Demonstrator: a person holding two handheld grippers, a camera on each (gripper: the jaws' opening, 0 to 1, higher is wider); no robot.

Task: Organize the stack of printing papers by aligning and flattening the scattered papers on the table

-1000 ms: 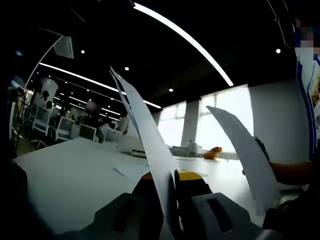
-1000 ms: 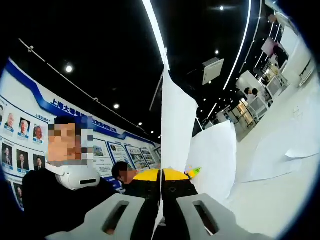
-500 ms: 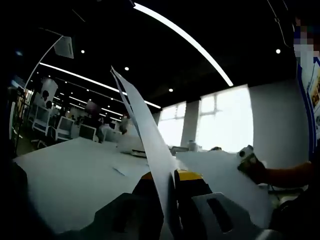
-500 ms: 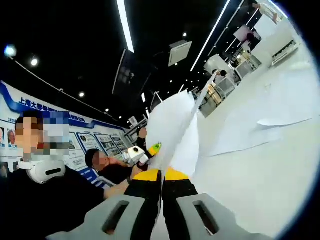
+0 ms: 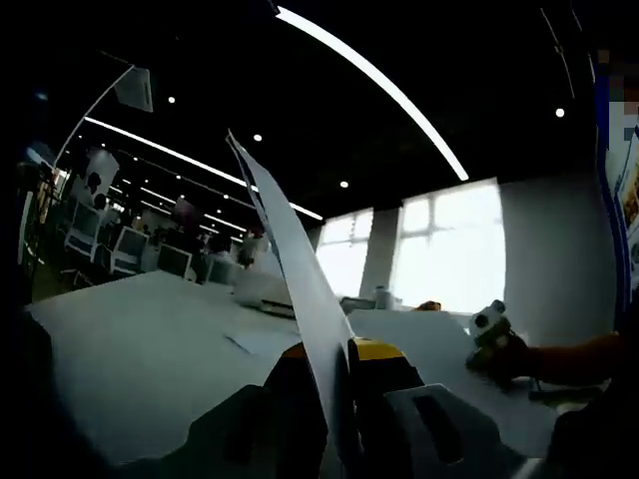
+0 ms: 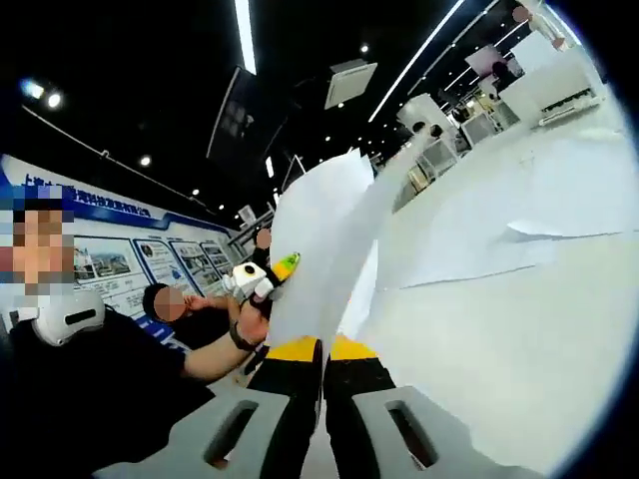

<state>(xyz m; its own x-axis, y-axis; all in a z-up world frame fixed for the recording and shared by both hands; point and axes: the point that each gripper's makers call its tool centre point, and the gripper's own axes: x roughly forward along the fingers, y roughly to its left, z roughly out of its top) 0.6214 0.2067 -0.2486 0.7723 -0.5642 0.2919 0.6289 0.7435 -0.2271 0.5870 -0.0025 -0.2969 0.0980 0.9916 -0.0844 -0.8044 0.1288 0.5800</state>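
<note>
- The white table (image 5: 130, 349) lay broad, with loose papers (image 6: 519, 230) scattered far right.
- The left gripper (image 5: 334, 364) was clamped on an upright sheet (image 5: 290, 269).
- The right gripper (image 6: 321, 349) pinched another sheet (image 6: 319, 259).
- Wall-board writing was unreadable.

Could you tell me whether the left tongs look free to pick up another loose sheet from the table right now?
Probably not: the left tongs are shut on an upright sheet, so no spare grip.
</note>
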